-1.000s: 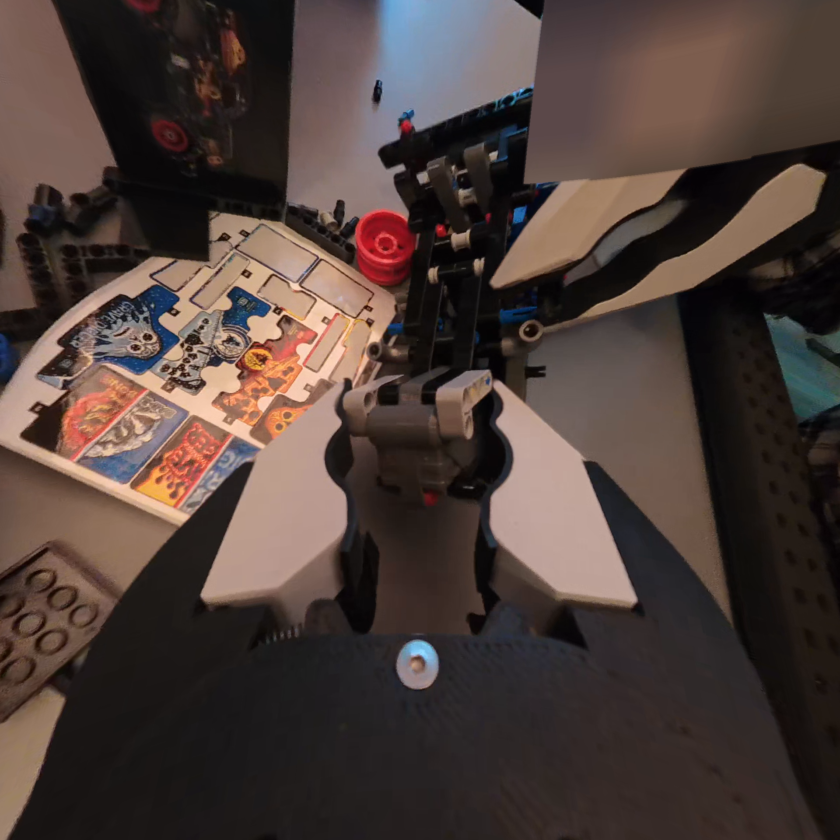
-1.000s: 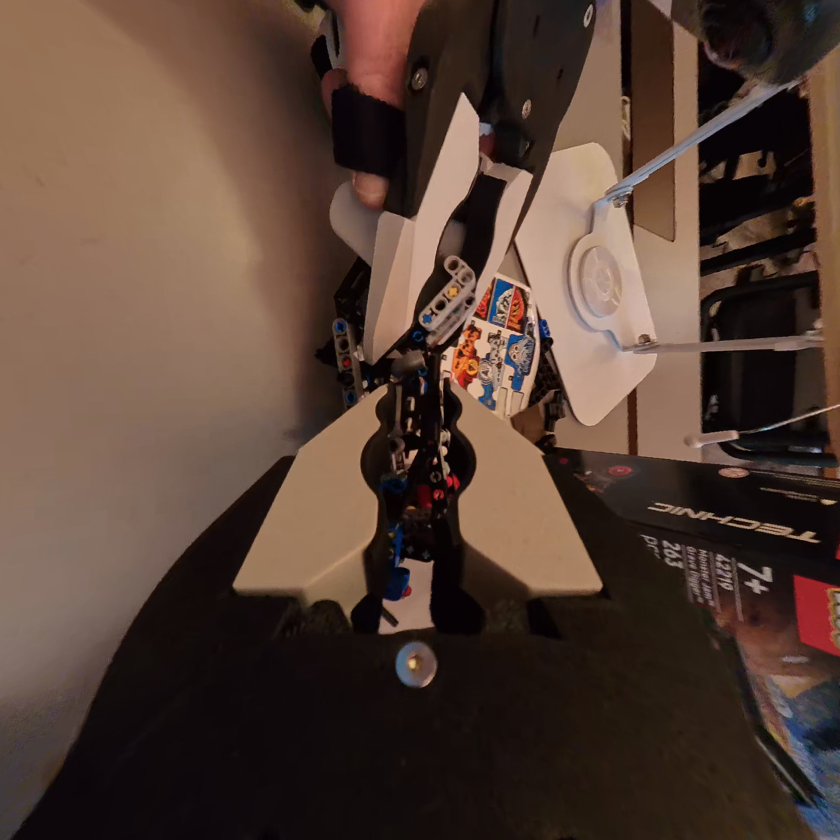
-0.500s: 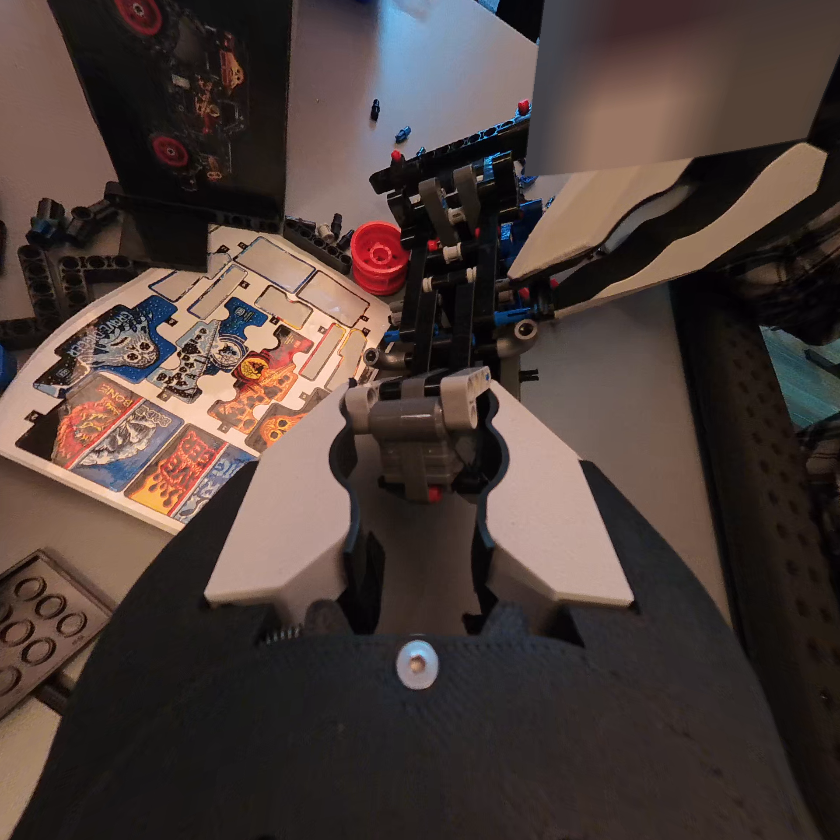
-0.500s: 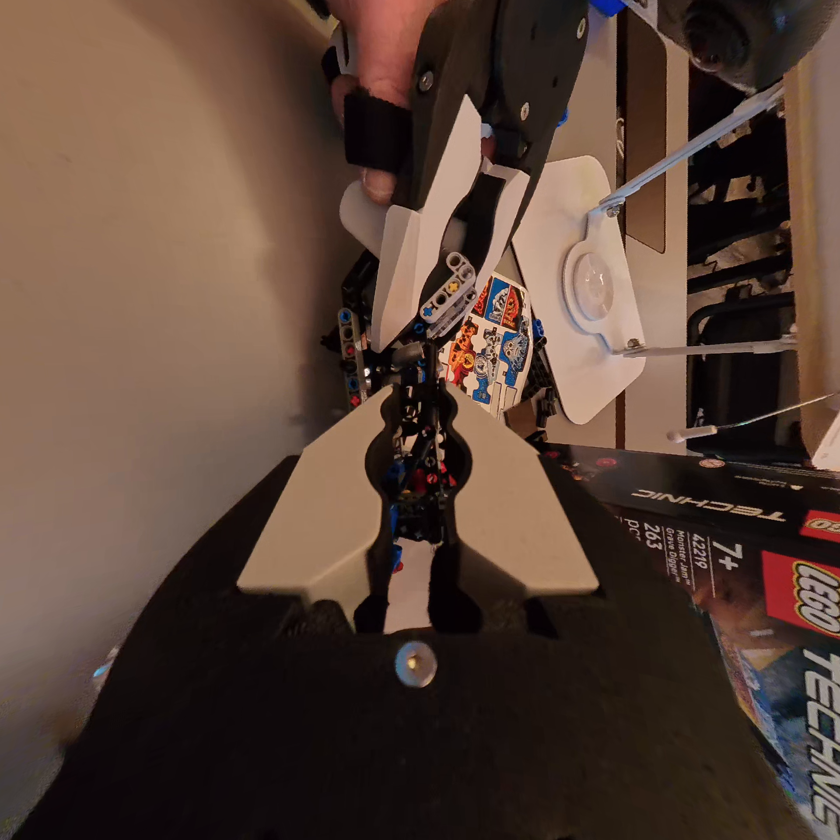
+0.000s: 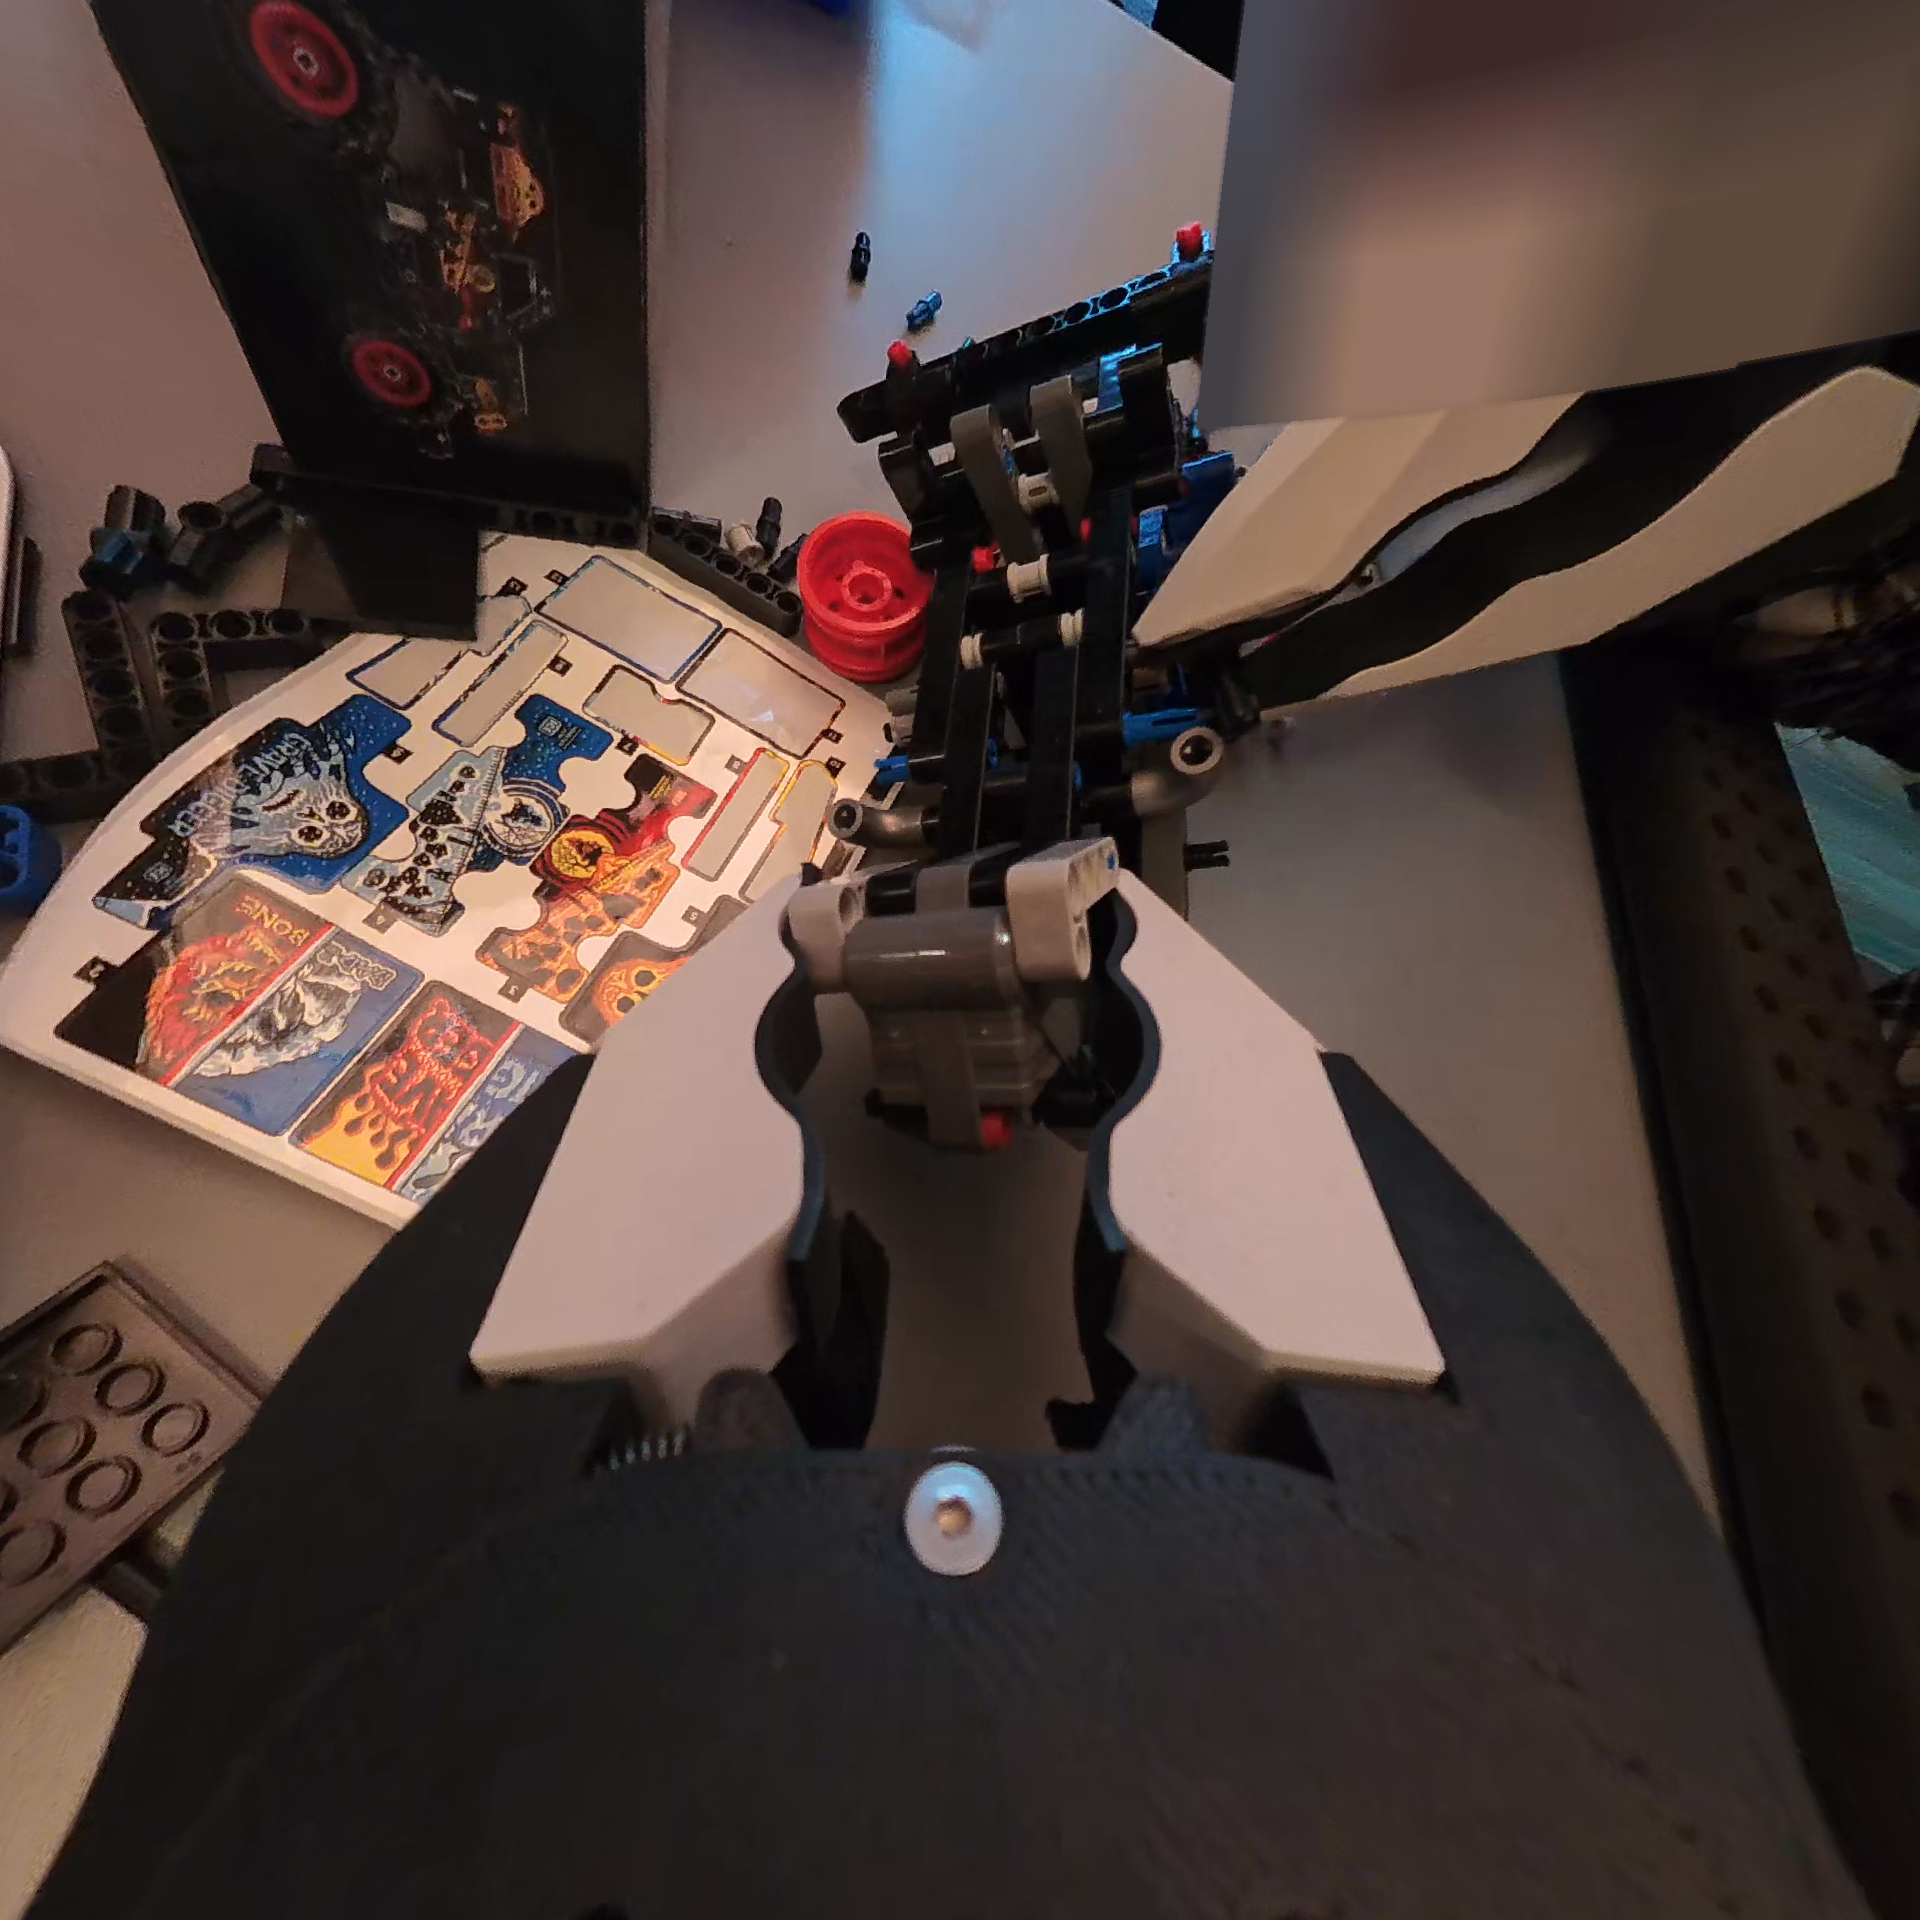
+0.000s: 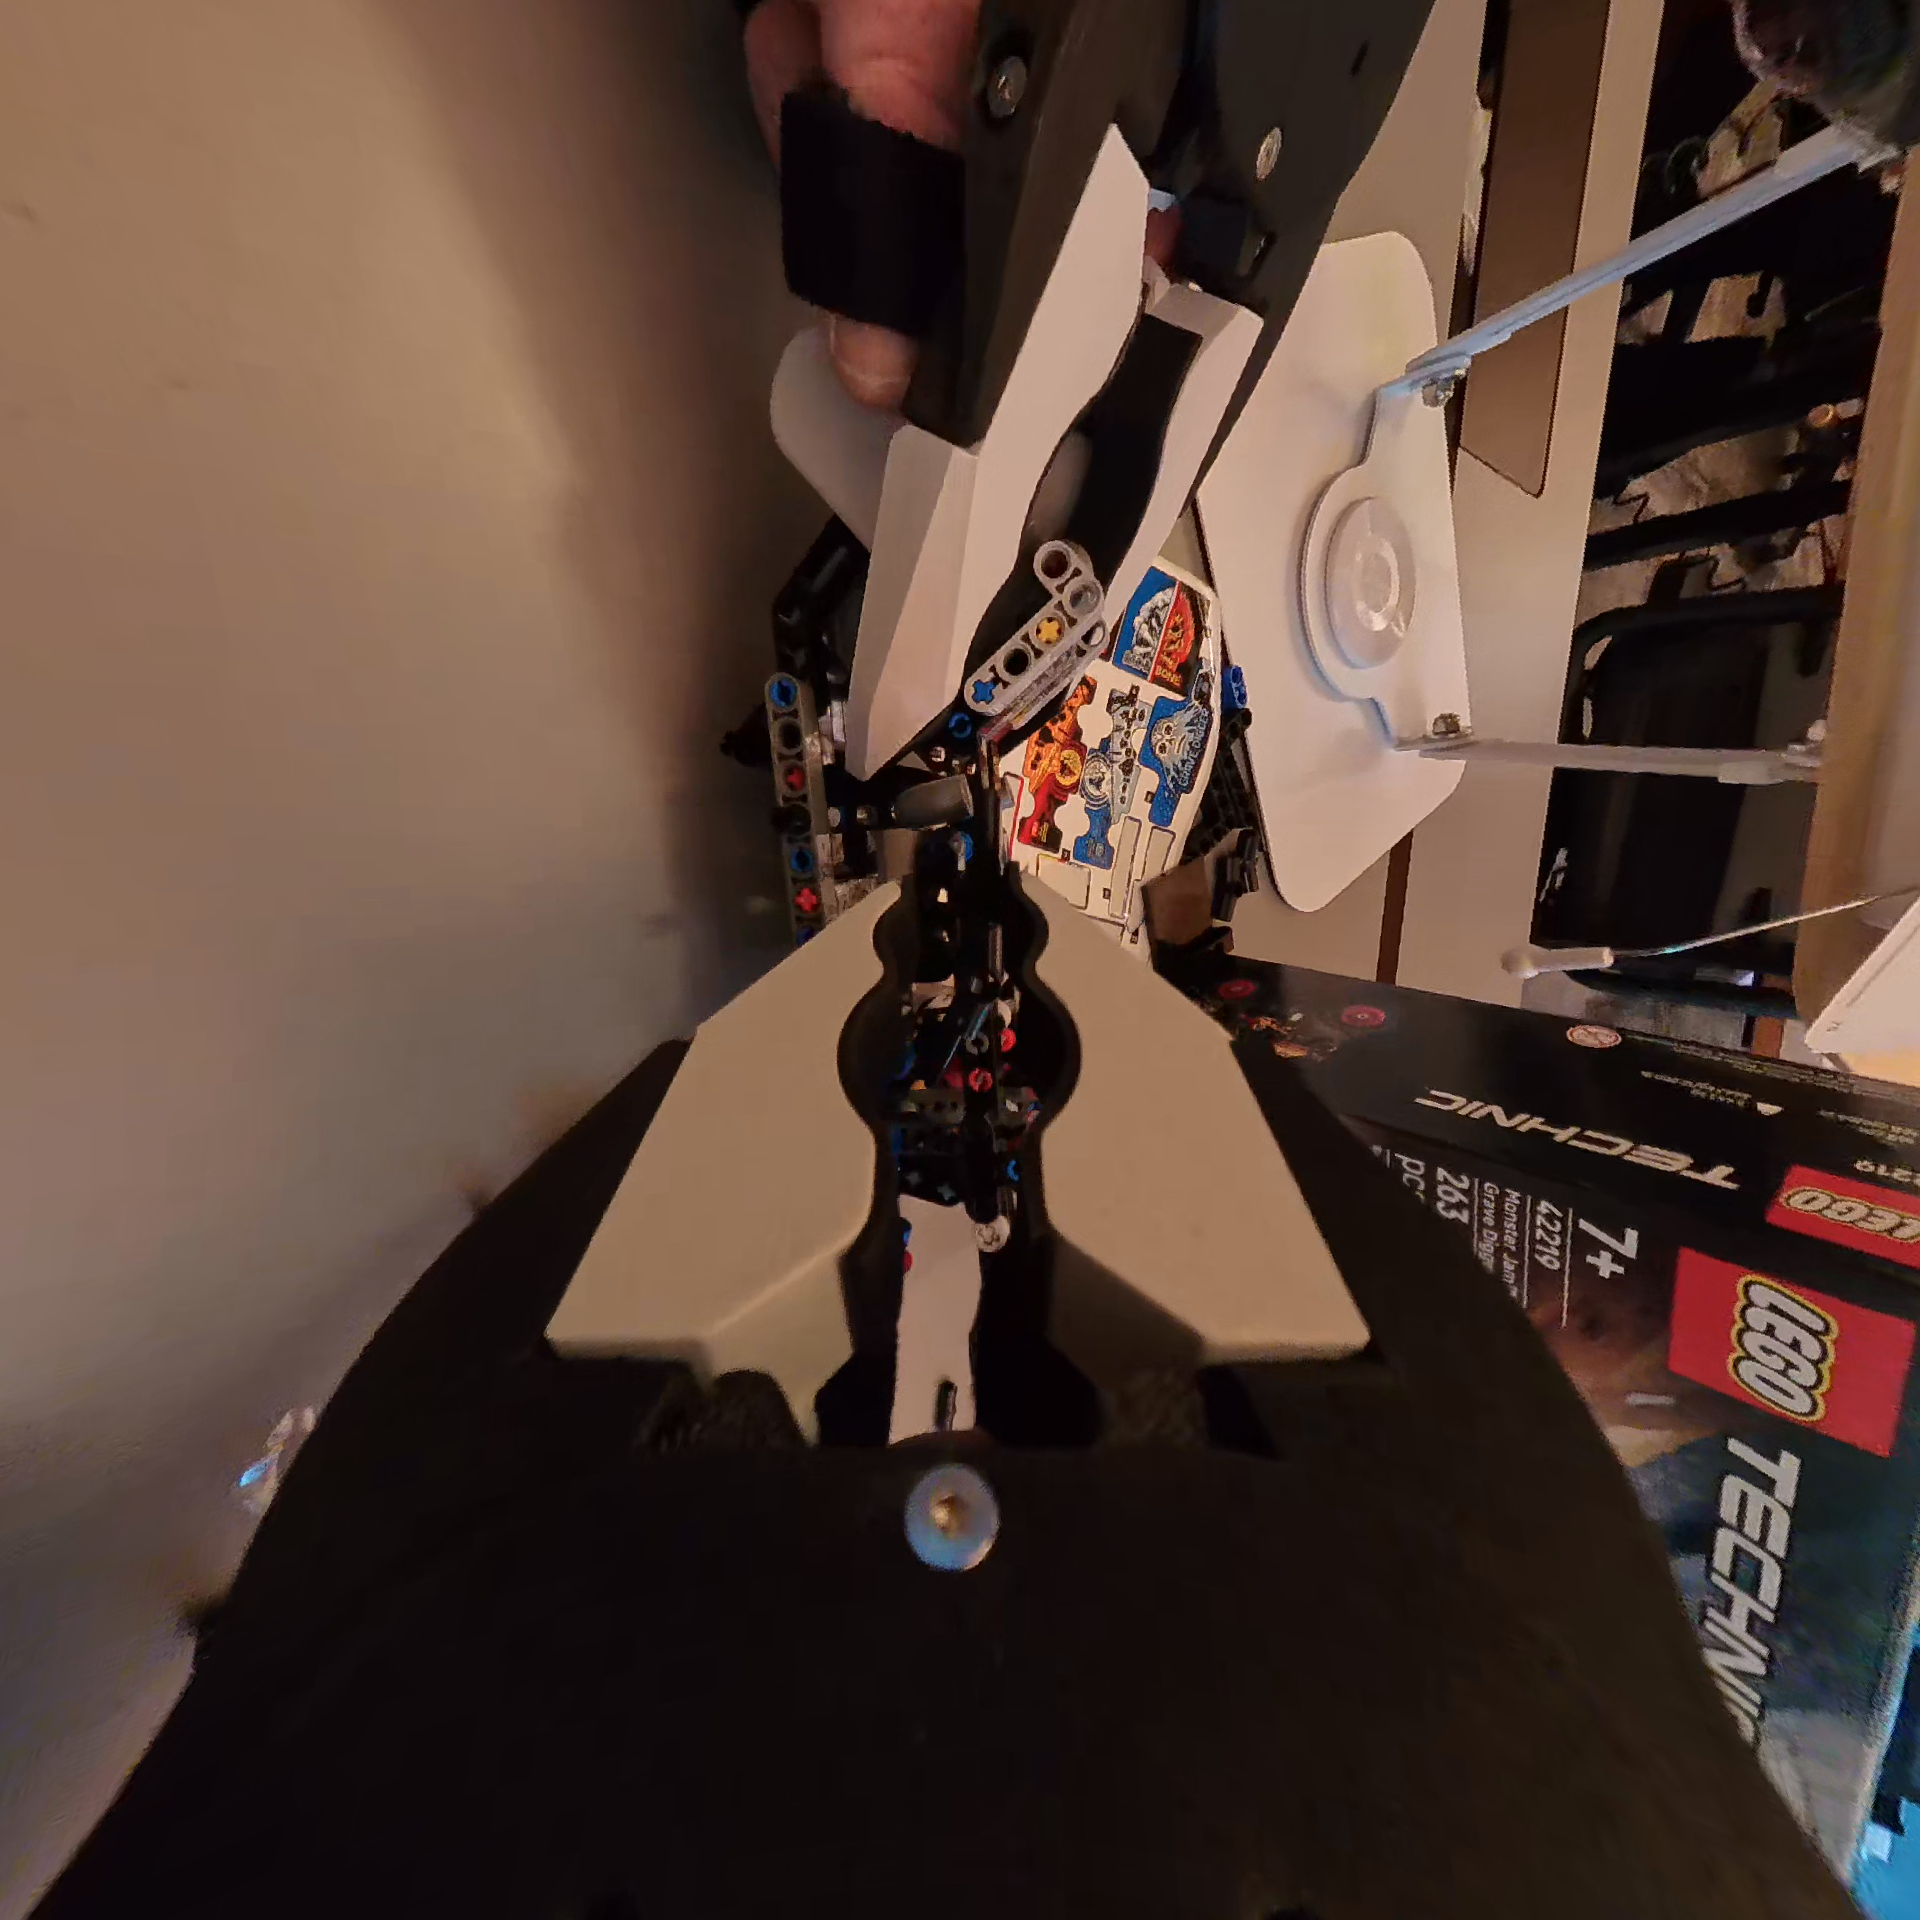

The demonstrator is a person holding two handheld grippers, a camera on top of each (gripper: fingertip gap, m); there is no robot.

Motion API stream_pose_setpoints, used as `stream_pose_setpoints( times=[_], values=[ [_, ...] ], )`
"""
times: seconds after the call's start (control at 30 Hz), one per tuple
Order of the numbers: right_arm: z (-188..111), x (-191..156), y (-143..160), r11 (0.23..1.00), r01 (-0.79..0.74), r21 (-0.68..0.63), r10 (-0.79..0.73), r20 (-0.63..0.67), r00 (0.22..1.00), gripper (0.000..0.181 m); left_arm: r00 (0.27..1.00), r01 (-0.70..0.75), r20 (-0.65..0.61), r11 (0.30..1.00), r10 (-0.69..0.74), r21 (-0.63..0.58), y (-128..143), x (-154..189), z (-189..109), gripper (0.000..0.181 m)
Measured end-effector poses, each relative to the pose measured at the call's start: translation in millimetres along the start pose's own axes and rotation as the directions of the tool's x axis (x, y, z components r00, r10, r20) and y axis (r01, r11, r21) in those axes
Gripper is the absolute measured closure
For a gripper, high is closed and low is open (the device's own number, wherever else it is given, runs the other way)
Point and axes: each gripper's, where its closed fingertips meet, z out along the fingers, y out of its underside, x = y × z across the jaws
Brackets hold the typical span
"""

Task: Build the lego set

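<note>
The part-built lego model is a long black frame [image 5: 1039, 644] with blue and red pins and a grey block with light grey beams [image 5: 940, 966] at its near end. My left gripper [image 5: 956, 904] is shut on that grey block. My right gripper [image 5: 1143, 623] comes in from the right and is shut on the frame's far half. In the right wrist view my right gripper [image 6: 956, 894] is shut on the black frame [image 6: 961, 1081]. The left gripper [image 6: 997, 707], held by a hand, grips the light grey beam [image 6: 1039, 644] above it. The model is held off the table.
A sticker sheet [image 5: 416, 831], a red wheel hub [image 5: 862, 597], loose black beams [image 5: 135, 644] and a blue piece [image 5: 21, 852] lie on the table. The set's box [image 5: 416, 239] stands behind; it also shows in the right wrist view [image 6: 1662, 1247]. A black holed tray [image 5: 83, 1434] lies left. Across from one pair of fingers to the other is roughly 5 cm. The blue piece [image 5: 21, 852] sits 12 cm or so from the ends of my left fingers. Seen from the right wrist view [image 6: 1230, 689] as well.
Both grippers keep their hold on the model. The views have shifted a little: more of the box shows in both, and the frame's far end sits slightly lower in the left wrist view.
</note>
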Motion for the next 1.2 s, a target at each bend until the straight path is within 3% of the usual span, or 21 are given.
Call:
stream_pose_setpoints(
  times=[0.13,0.47,0.83,1.2],
  values=[
    [1.9,2.5,0.8,0.996,-0.006,-0.085,0.002,-0.048,0.999,0.168,1.0,0.01,0.014,1.0,-0.01,0.005,0.0,-1.3,-0.3,0.131],
    [-8.6,0.7,-5.9,0.983,-0.13,0.127,0.122,0.067,0.99,0.166,0.999,0.011,0.031,1.0,-0.012,0.01,-1.0,-1.0,-0.5,0.132],
    [-9.0,-1.3,-6.1,0.949,-0.271,0.163,0.242,0.176,0.954,0.167,0.999,0.006,0.032,1.0,-0.007,0.015,-1.8,0.7,0.8,0.132],
    [-12.9,-1.8,-8.3,0.927,-0.318,0.197,0.274,0.224,0.935,0.172,0.999,-0.005,0.035,1.0,0.005,0.015,-2.2,2.5,1.1,0.132]
  ],
)
